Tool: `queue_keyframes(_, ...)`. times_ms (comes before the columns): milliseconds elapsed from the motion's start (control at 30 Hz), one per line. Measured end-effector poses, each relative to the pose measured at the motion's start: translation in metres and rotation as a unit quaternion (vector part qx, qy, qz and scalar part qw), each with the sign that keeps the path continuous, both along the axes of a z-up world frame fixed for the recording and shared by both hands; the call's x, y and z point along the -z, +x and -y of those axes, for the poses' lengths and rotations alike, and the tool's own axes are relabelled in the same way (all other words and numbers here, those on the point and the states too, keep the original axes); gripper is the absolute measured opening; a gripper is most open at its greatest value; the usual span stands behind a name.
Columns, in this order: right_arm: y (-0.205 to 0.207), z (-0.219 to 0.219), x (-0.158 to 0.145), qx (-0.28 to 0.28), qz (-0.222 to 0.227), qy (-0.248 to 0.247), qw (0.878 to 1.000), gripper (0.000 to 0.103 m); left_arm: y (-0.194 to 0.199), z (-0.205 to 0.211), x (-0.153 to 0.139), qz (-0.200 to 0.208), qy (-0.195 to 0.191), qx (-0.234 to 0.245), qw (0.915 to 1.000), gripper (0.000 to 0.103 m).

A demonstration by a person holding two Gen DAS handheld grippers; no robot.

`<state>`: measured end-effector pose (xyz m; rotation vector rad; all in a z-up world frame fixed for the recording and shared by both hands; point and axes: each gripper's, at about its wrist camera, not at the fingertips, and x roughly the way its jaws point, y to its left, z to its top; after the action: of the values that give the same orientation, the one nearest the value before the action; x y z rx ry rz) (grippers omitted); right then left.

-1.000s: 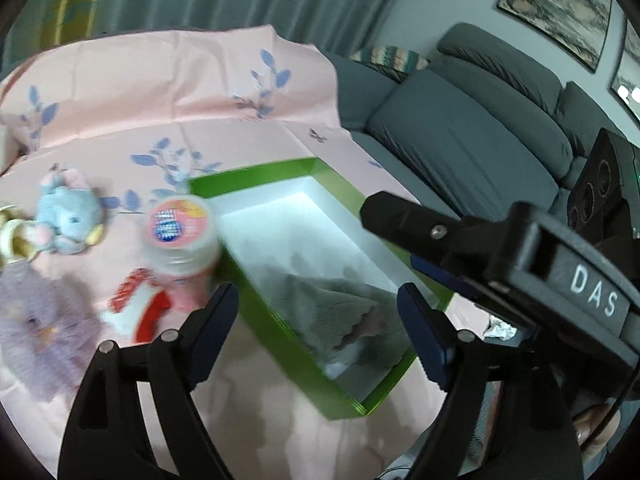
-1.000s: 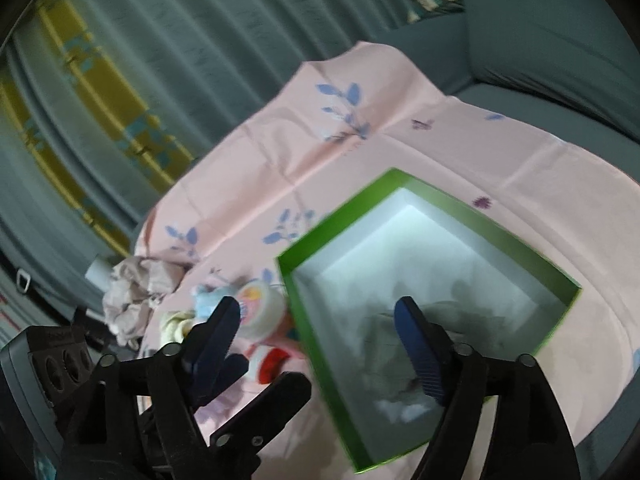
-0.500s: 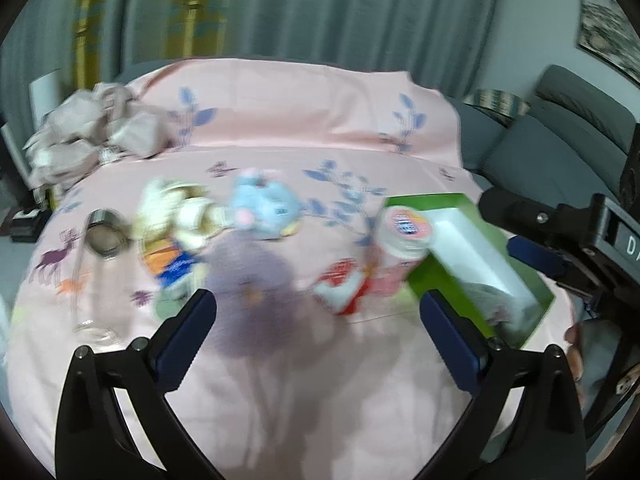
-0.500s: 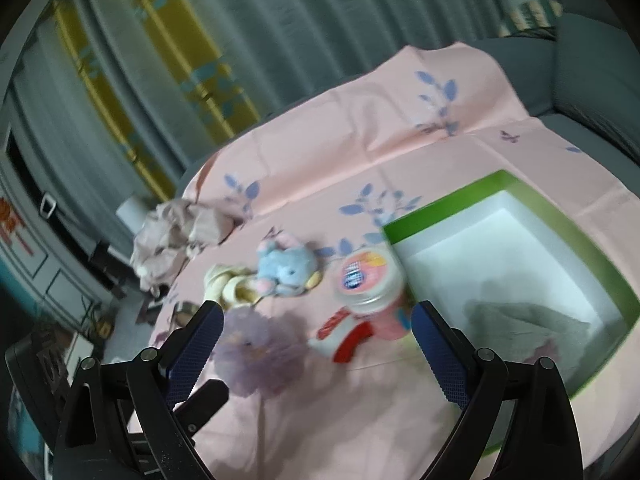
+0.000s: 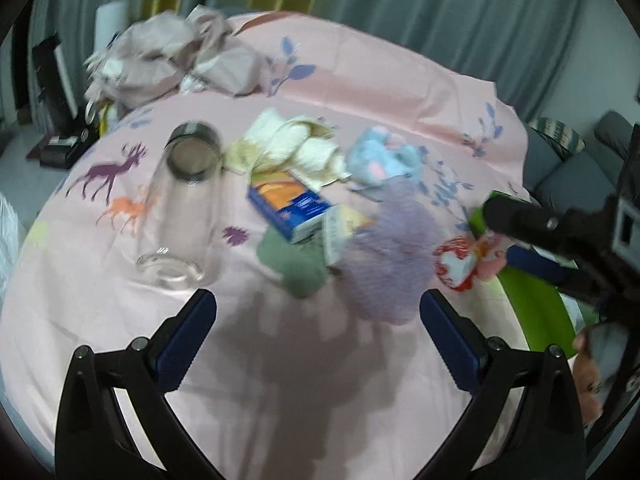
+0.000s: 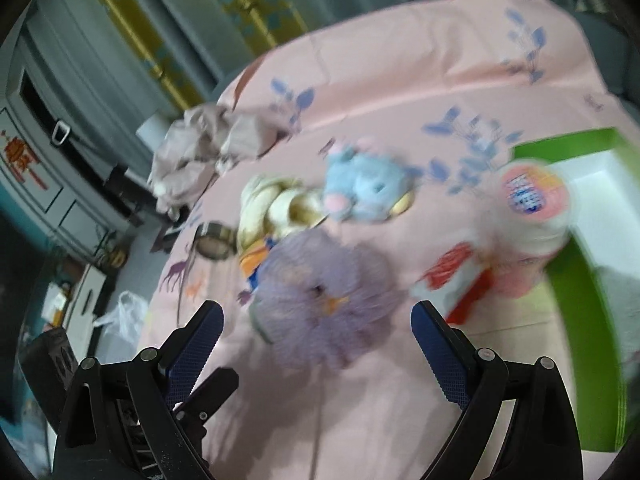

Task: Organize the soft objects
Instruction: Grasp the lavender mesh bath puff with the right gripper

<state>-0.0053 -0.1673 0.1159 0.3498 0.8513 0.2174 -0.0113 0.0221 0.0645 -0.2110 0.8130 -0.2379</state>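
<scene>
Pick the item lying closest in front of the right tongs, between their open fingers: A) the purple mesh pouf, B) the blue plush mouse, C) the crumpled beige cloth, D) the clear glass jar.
A: in the right wrist view the purple mesh pouf sits just ahead of the open right tongs, while the plush mouse lies farther back.

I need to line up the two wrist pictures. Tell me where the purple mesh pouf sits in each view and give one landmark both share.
Left wrist: the purple mesh pouf lies right of centre, just ahead of the left gripper, nearer its right finger.
Right wrist: the pouf lies at centre, just ahead of the right gripper.
Shared landmark: the blue plush toy, beyond the pouf in both views.
</scene>
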Motion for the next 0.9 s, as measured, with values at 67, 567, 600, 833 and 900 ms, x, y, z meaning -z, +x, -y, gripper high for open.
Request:
queue_keyframes(67,0.011,-0.01,0.013,-0.003,-0.015,-0.008,1.0,0.095,0.002,-0.005,0.002,-0.008,-0.01,-0.002,0.9999,0.101)
queue_keyframes(567,0.049,-0.023,0.07,-0.016,-0.068,-0.032,0.997,0.045,0.007,-0.021,0.011,-0.029,-0.025,-0.022,0.999,0.1)
queue_keyframes(600,0.045,-0.023,0.067,-0.015,-0.064,-0.045,0.997,0.035,0.007,-0.021,0.011,-0.029,-0.024,-0.022,0.999,0.1)
queue_keyframes(833,0.014,-0.026,0.038,-0.061,-0.062,-0.058,0.995,0.028,0.004,-0.026,0.009,-0.025,-0.021,-0.03,0.999,0.1)
queue_keyframes(900,0.001,-0.034,0.03,-0.081,-0.06,-0.076,0.992,0.028,0.002,-0.028,0.008,-0.024,-0.024,-0.032,0.9989,0.1)
